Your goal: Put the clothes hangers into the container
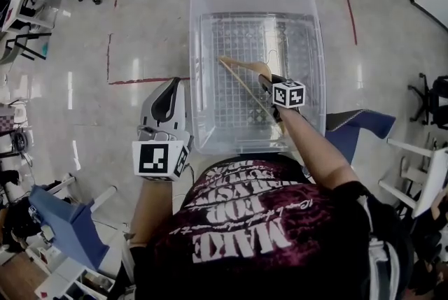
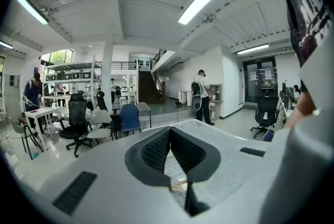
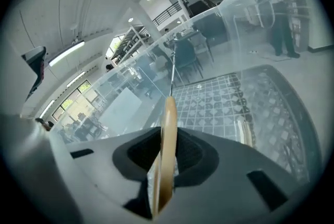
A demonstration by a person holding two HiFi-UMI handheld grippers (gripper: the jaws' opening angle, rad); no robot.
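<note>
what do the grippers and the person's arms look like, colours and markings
Both the left gripper and the right gripper have pale grey moulded bodies. Their fingers are lined with black ribbed pads. Each carries a white cube printed with black square markers. The person wears a dark maroon short-sleeved t-shirt with pale lettering.

A clear plastic container (image 1: 198,68) stands open-topped, rectangular, with a grid pattern showing through its base. Within its walls a pale wooden clothes hanger (image 1: 243,78) sits at a slant — one end towards the middle of the tub, the other clamped edge-on in the right gripper (image 1: 268,84). Its thin metal hook (image 3: 171,77) points away, towards the far wall.
</note>
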